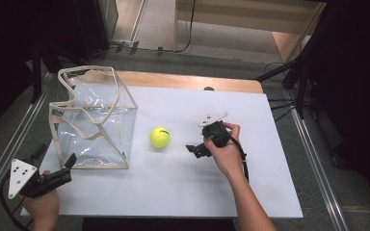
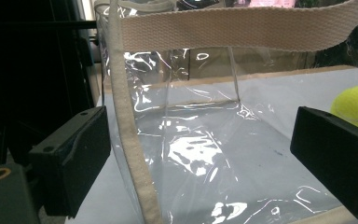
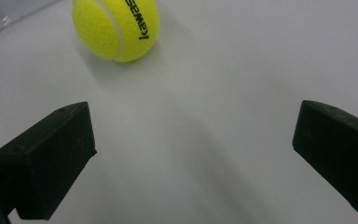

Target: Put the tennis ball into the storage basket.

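Two hand-held grippers flank a yellow felt tennis ball [image 1: 160,137] on a white table top [image 1: 183,187].

Nearest the camera, the left gripper [image 1: 57,159] sits at the table's front left corner, jaws spread wide, just short of the clear plastic tote bag with beige webbing trim [image 1: 94,120], one edge of which stands between its jaws. Farther in, the right gripper [image 1: 191,147] hangs over the table with jaws also spread, aimed at the ball, which lies between it and the bag, apart from both.
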`<state>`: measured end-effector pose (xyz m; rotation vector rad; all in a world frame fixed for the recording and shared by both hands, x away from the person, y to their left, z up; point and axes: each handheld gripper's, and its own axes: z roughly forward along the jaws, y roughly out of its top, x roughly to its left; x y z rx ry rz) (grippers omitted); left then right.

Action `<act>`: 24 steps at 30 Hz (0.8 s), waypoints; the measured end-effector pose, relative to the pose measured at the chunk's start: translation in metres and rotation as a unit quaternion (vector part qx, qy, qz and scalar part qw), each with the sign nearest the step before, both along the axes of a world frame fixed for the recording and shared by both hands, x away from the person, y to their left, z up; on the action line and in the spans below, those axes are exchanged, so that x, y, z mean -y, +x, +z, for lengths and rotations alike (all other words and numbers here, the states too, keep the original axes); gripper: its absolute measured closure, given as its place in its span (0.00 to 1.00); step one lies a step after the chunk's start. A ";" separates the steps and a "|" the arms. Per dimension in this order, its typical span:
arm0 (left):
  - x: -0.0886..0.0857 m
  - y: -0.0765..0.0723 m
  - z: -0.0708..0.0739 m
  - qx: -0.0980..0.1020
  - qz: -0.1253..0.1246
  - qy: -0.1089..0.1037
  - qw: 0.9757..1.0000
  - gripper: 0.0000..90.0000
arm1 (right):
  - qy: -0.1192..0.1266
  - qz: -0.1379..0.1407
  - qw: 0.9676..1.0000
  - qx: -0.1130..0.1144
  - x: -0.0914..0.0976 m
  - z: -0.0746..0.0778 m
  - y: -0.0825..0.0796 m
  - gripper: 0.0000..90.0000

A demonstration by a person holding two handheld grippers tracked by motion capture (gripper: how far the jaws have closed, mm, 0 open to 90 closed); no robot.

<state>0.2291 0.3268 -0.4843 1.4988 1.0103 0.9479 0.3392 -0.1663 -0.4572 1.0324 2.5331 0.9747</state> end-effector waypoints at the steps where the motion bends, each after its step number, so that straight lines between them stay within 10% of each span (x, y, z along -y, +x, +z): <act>1: 0.000 0.000 0.000 0.000 -0.001 -0.001 1.000 0.06 | 0.002 0.000 1.000 0.001 -0.001 0.000 0.000 0.00; 24: 0.000 0.000 0.000 0.002 -0.001 -0.004 1.000 0.06 | -0.009 0.028 0.999 -0.013 -0.029 0.002 0.016 0.00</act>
